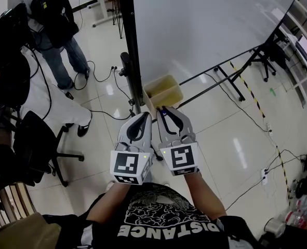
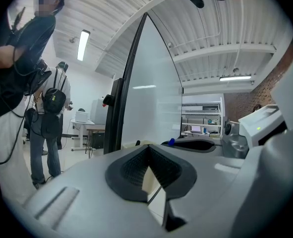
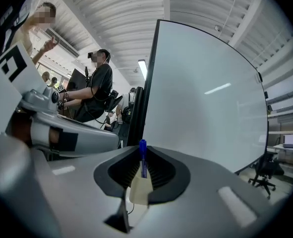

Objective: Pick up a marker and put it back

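Observation:
A blue marker [image 3: 143,158] stands upright between the jaws of my right gripper [image 3: 143,148], which is shut on it; its blue cap sticks out above the tips. In the head view the right gripper [image 1: 162,112] and the left gripper [image 1: 144,116] are held side by side in front of the person. Both point at a yellowish open box [image 1: 163,91] on the floor at the foot of the whiteboard. My left gripper [image 2: 147,148] has its tips together and holds nothing. The marker's cap [image 2: 171,142] shows to its right.
A large whiteboard [image 1: 205,25] on a black wheeled frame stands ahead. Two people [image 1: 54,30] and a black office chair [image 1: 39,144] are at the left. Cables [image 1: 104,113] trail across the tiled floor, and a power strip [image 1: 265,176] lies at the right.

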A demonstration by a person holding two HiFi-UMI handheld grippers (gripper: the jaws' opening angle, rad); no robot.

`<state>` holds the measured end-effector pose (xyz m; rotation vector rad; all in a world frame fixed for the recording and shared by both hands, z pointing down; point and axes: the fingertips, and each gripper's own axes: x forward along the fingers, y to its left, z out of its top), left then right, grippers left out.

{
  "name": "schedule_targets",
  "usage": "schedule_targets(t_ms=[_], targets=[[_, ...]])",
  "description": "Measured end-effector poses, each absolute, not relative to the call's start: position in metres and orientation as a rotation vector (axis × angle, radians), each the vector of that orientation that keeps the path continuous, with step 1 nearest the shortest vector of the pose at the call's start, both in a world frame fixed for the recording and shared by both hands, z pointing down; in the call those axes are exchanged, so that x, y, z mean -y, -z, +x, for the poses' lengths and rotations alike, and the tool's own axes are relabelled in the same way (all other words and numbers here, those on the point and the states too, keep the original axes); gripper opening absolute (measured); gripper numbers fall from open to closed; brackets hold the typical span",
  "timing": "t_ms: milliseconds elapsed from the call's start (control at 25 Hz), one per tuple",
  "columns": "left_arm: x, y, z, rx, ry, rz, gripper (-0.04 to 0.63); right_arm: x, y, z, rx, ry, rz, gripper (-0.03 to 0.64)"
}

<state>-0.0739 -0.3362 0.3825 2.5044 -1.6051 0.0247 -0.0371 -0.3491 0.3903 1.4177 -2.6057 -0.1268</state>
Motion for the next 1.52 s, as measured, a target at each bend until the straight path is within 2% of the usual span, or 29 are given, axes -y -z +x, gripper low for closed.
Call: schedule_targets(t_ms=[880,1520], targets=[[0.327,-0.383,-0.078,1.637,-0.024,2.492,0.006,0.343,-0.413,-0.048,2.600,0.135,1.338,0.051],[0.279,-0.359,-0.054,1.686,0.010,2.510,0.006,0.291,-0.363,-0.018,2.711,0.143,1.404,0.051]])
